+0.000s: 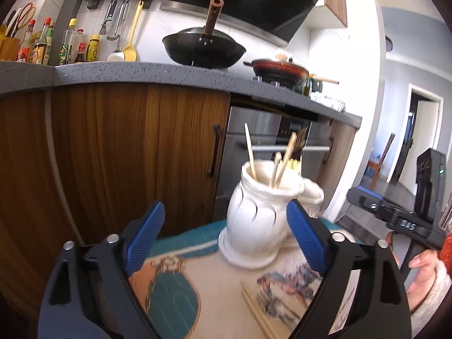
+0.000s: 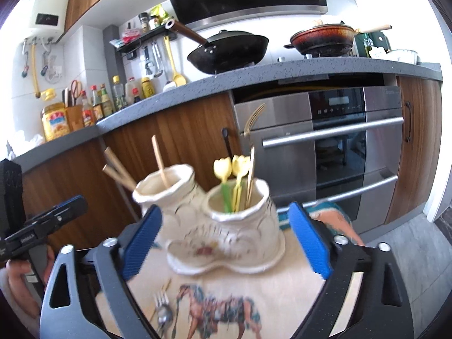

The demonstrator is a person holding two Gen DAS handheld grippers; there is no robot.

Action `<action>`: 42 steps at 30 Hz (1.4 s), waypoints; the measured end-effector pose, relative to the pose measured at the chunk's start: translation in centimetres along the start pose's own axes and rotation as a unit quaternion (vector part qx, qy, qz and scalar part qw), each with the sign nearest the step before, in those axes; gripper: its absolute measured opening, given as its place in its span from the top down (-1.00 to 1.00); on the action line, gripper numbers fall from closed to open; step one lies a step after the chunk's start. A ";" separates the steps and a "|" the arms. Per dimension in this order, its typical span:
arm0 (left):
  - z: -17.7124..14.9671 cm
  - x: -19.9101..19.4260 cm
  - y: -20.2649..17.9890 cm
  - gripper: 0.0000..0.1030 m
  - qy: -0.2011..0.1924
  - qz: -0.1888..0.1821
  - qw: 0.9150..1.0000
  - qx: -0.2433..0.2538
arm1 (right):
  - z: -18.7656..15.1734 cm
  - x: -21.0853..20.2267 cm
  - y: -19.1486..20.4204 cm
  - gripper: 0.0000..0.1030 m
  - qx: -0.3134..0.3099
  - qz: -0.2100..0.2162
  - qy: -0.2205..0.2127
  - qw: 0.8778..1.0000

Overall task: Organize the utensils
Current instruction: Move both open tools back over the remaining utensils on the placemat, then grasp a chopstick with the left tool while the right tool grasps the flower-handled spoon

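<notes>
One white two-mouthed ceramic holder (image 2: 226, 226) stands on the patterned cloth (image 2: 254, 296) at twelve o'clock from both grippers. Left gripper (image 1: 226, 231) and right gripper (image 2: 226, 240) are spread, holding nothing. One fork (image 2: 161, 302) and one spoon (image 2: 164, 317) lie at seven o'clock.

Bright daylight, blown-out right side, foreground motion blur, heavy fisheye bending, dark vignetted corners

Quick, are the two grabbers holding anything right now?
Left gripper: open, holding nothing; the white vase sits between its fingers.
Right gripper: open, holding nothing.
</notes>
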State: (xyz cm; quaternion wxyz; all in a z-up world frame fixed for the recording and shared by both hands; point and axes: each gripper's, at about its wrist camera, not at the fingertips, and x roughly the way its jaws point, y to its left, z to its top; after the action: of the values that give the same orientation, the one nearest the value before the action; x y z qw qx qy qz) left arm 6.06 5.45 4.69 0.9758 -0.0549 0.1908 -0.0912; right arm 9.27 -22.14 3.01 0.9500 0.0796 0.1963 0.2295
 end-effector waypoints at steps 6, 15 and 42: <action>-2.1 -1.2 -1.1 -0.85 0.028 0.017 0.999 0.011 | -2.5 -0.8 1.1 -0.84 -0.020 0.003 0.037 0.999; -6.6 -1.3 -1.9 -0.88 0.089 0.041 0.995 0.014 | -6.6 -0.5 3.1 -0.84 -0.074 0.005 0.109 0.991; -9.6 0.1 0.1 -0.88 0.106 0.043 0.993 0.008 | -12.7 2.3 10.1 0.70 -0.136 0.029 0.284 0.949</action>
State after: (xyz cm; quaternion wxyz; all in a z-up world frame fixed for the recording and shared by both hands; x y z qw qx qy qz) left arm 2.52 4.81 -4.21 0.9536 -0.0293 0.2943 -0.0560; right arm 1.89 -11.41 -6.90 0.8497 -0.1132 0.4223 0.2946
